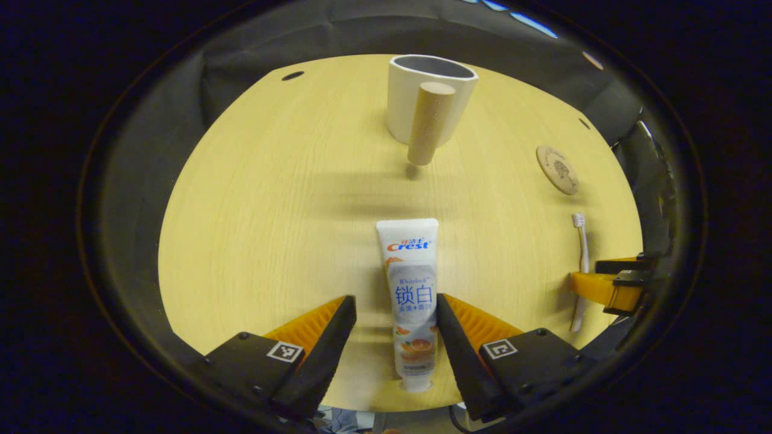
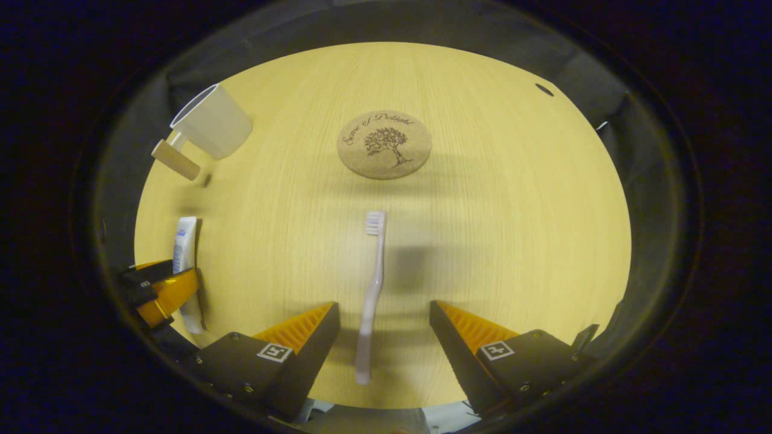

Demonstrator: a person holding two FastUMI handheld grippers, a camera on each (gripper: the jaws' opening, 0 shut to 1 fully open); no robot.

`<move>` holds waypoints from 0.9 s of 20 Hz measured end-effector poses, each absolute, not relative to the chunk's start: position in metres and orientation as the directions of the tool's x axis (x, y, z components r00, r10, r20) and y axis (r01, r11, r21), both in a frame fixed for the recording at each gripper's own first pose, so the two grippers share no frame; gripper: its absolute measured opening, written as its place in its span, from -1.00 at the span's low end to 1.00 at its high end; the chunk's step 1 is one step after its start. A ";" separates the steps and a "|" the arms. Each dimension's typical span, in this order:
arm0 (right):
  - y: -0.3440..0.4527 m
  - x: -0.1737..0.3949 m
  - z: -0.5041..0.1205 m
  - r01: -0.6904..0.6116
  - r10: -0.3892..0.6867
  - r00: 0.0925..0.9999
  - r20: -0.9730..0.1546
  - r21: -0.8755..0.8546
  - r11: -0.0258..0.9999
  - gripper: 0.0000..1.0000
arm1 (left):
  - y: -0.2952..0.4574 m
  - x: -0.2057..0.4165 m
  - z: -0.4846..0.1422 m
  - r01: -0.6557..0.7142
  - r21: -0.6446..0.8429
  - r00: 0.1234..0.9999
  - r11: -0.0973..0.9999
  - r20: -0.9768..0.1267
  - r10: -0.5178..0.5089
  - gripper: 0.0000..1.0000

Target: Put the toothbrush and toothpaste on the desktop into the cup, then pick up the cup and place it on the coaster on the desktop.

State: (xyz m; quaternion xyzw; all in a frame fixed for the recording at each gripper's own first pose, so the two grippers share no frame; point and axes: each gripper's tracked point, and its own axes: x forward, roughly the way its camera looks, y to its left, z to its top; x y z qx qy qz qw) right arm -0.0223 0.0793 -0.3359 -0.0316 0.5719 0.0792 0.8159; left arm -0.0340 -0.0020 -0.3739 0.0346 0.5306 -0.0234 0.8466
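A white toothpaste tube (image 1: 411,289) lies flat on the yellow wooden desktop (image 1: 271,211), cap end toward me. My left gripper (image 1: 395,307) is open and straddles its lower half; the right-hand finger sits close against the tube's edge. Farther off stands the white cup (image 1: 404,99) with a wooden peg handle (image 1: 429,123). In the right gripper view a pale pink toothbrush (image 2: 374,283) lies bristles away from me, between the fingers of my open right gripper (image 2: 383,308), which does not touch it. The round cork coaster (image 2: 384,144) lies beyond the brush.
The cup (image 2: 211,129) stands at the table's far left in the right gripper view, well apart from the coaster. Small dark holes (image 1: 292,76) mark the desktop near its rim. Black cloth walls surround the round table.
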 end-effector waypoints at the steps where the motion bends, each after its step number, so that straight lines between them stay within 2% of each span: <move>1: 0.079 -0.024 -0.337 -0.159 0.089 0.313 -0.946 0.040 0.986 0.94 | -0.004 -0.032 -0.373 0.110 0.049 0.433 0.993 -0.901 -0.004 0.84; 2: 0.078 -0.026 -0.338 -0.153 0.086 0.294 -0.952 0.042 0.987 0.96 | -0.005 -0.032 -0.373 0.128 0.053 0.425 0.990 -0.905 -0.006 1.00; 3: 0.079 -0.024 -0.339 -0.147 0.085 0.292 -0.953 0.043 0.988 0.98 | -0.006 -0.031 -0.373 0.120 0.049 0.424 0.992 -0.906 -0.007 0.82; 5: 0.079 -0.024 -0.338 -0.132 0.080 0.281 -0.956 0.044 0.990 0.98 | -0.005 -0.030 -0.373 0.092 0.039 0.421 0.995 -0.907 -0.003 0.82; 6: 0.079 -0.024 -0.338 -0.125 0.078 0.277 -0.958 0.044 0.991 0.98 | -0.004 -0.029 -0.373 0.092 0.039 0.422 0.995 -0.907 -0.003 0.97; 7: 0.080 -0.023 -0.339 -0.122 0.071 0.271 -0.960 0.039 0.992 0.98 | -0.003 -0.030 -0.373 0.091 0.045 0.417 0.995 -0.909 0.003 0.79; 8: 0.080 -0.025 -0.338 -0.117 0.068 0.260 -0.963 0.039 0.992 0.80 | -0.003 -0.029 -0.374 0.092 0.047 0.421 0.995 -0.907 0.004 0.65; 9: 0.081 -0.025 -0.338 -0.122 0.068 0.249 -0.966 0.038 0.992 0.69 | -0.005 -0.029 -0.375 0.096 0.046 0.422 0.994 -0.907 0.002 0.39; 10: 0.080 -0.026 -0.338 -0.119 0.067 0.248 -0.966 0.039 0.992 0.46 | -0.006 -0.028 -0.373 0.102 0.049 0.416 0.994 -0.909 0.002 0.27; 11: 0.080 -0.024 -0.339 -0.117 0.065 0.245 -0.967 0.038 0.992 0.14 | -0.005 -0.028 -0.373 0.108 0.051 0.411 0.993 -0.912 0.002 0.14; 12: 0.078 -0.023 -0.340 -0.115 0.063 0.242 -0.968 0.035 0.993 -0.17 | -0.006 -0.027 -0.374 0.110 0.045 0.405 0.993 -0.914 -0.004 0.36; 13: 0.077 -0.024 -0.336 -0.106 0.064 0.243 -0.968 0.039 0.994 -0.35 | -0.007 -0.029 -0.376 0.103 0.045 0.395 0.994 -0.919 0.000 0.18; 14: 0.076 -0.025 -0.338 -0.108 0.070 0.239 -0.968 0.046 0.993 -0.65 | -0.007 -0.028 -0.374 0.106 0.047 0.402 0.993 -0.916 0.001 0.01; 15: 0.076 -0.024 -0.338 -0.115 0.075 0.237 -0.969 0.048 0.992 -0.65 | -0.008 -0.029 -0.373 0.109 0.049 0.398 0.993 -0.917 0.002 -0.17; 16: 0.075 -0.026 -0.337 -0.120 0.075 0.231 -0.970 0.048 0.992 -0.65 | -0.007 -0.029 -0.372 0.108 0.049 0.395 0.993 -0.919 0.002 -0.06; 17: 0.074 -0.026 -0.335 -0.099 0.074 0.247 -0.966 0.051 0.994 -0.66 | -0.007 -0.028 -0.373 0.102 0.048 0.397 0.994 -0.918 0.004 -0.18; 18: 0.074 -0.026 -0.335 -0.093 0.077 0.246 -0.966 0.056 0.994 -0.96 | -0.006 -0.029 -0.373 0.099 0.061 0.400 0.993 -0.916 0.017 -0.23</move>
